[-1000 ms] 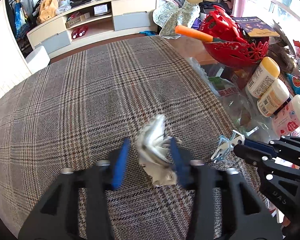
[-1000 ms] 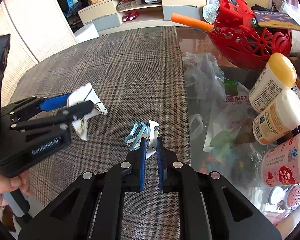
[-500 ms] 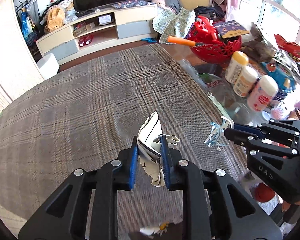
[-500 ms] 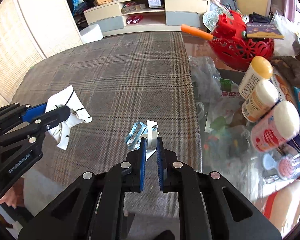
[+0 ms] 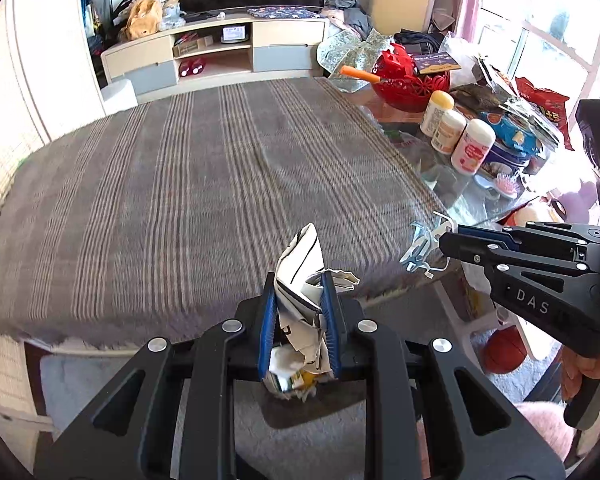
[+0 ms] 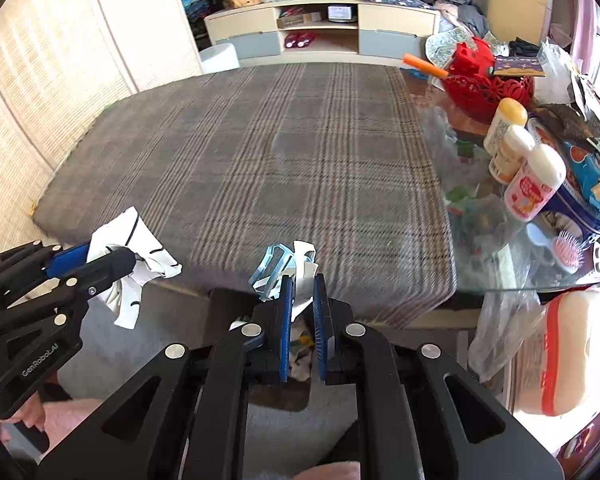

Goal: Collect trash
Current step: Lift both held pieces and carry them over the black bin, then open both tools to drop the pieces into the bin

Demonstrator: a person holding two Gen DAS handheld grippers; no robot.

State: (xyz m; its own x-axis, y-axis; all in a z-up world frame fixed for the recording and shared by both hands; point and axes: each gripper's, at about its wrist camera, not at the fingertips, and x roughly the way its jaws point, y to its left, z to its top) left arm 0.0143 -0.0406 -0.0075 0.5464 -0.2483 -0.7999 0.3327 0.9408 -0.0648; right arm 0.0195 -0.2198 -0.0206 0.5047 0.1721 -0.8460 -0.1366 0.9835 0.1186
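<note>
My left gripper (image 5: 298,304) is shut on a crumpled white paper with black lines (image 5: 302,260), held past the near edge of the plaid cloth (image 5: 204,184). My right gripper (image 6: 302,292) is shut on a small blue and white plastic scrap (image 6: 274,266). In the left wrist view the right gripper (image 5: 446,240) hangs to the right with that scrap (image 5: 420,248) at its tip. The right wrist view shows the left gripper (image 6: 112,258) and its paper (image 6: 136,240) at the left. Below both grippers, a dark container with scraps (image 5: 292,384) sits on the floor.
A glass tabletop (image 6: 500,248) on the right carries several bottles (image 6: 534,184), a red basket (image 6: 488,88), a blue tin and a pink hairbrush (image 6: 568,250). A reddish ball (image 5: 504,352) lies on the floor. A TV cabinet (image 5: 216,56) stands at the back.
Both grippers have drawn back from over the plaid cloth to beyond its near edge and risen a little. Each still holds its scrap. The floor container has come into view.
</note>
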